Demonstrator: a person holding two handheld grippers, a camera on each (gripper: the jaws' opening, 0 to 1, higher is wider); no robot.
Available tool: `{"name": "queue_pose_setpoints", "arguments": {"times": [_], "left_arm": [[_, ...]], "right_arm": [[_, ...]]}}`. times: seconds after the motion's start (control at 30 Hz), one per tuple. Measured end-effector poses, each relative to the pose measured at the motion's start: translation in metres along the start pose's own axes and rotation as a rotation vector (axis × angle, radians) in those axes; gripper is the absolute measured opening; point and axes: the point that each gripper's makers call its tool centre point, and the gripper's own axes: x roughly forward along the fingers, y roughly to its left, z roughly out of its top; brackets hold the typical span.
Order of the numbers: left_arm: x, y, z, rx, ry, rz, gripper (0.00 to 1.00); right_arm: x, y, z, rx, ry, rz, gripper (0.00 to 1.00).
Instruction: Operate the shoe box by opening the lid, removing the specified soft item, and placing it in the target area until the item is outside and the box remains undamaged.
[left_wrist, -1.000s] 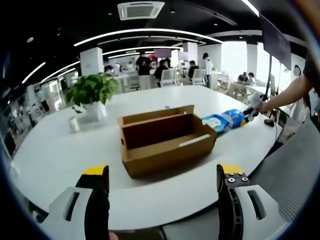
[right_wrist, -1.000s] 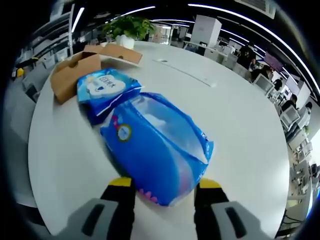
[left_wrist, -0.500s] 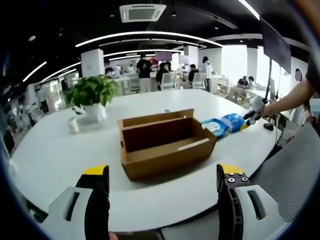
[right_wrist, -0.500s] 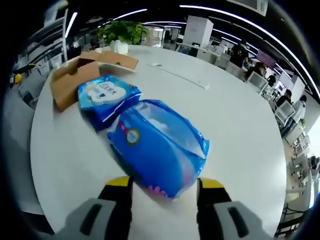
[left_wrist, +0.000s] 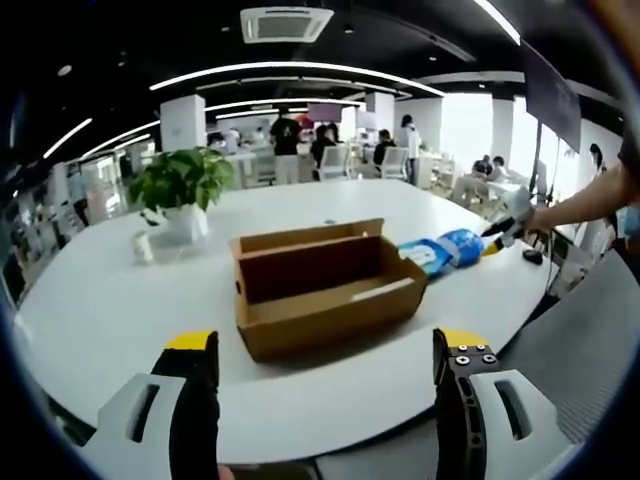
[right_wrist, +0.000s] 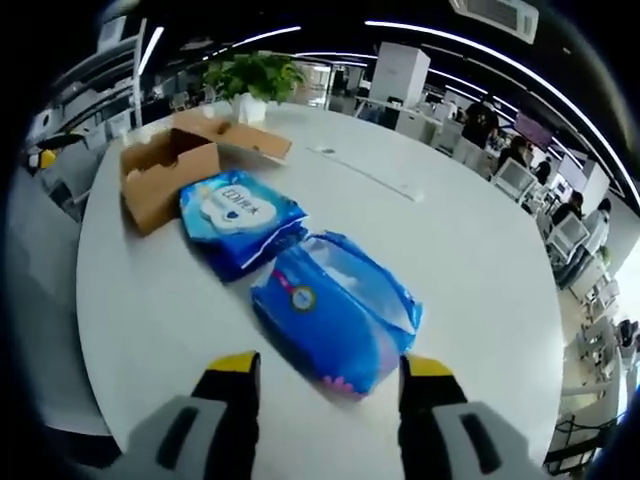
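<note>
We log two blue soft packs (right_wrist: 335, 310), print unreadable, long axes toward shoe box (right_wrist: 165, 170); right gripper (right_wrist: 325, 385) and left gripper (left_wrist: 325, 375) jaws wide, empty.

You have a plain brown cardboard shoe box (left_wrist: 322, 284) on a white table (left_wrist: 110, 300), with a green-leaved potted plant (left_wrist: 180, 180) in a white pot behind it. In your right gripper view, the nearer soft pack (right_wrist: 335, 310) is deep blue with a clear, pale window and small pink marks at its near end, while the second pack (right_wrist: 240, 215) is lighter blue with a white oval label (its lettering too small to read). Both your left gripper (left_wrist: 325, 350) and right gripper (right_wrist: 325, 368) have grey jaws tipped in yellow and black.
</note>
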Motion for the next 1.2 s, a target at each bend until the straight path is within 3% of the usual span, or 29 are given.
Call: {"name": "queue_pose_setpoints", "arguments": {"times": [0.53,0.63,0.83,1.07,1.2], "left_arm": [[0.000,-0.004,0.004,0.004,-0.014,-0.040,0.93],[0.003,-0.006,0.003,-0.034,-0.013,-0.072,0.95],[0.010,0.007,0.006,-0.074,-0.030,-0.067,0.96],[0.032,0.018,-0.008,-0.059,0.015,-0.076,1.00],[0.037,0.020,-0.006,-0.056,0.015,-0.090,1.00]], "right_arm": [[-0.032,0.037,0.046,-0.035,-0.105,0.030,0.63],[-0.037,0.044,0.055,-0.055,-0.124,0.026,0.64],[-0.045,0.061,0.073,-0.068,-0.169,0.033,0.64],[-0.049,0.081,0.089,-0.086,-0.198,0.067,0.66],[-0.051,0.092,0.099,-0.093,-0.222,0.094,0.66]]}}
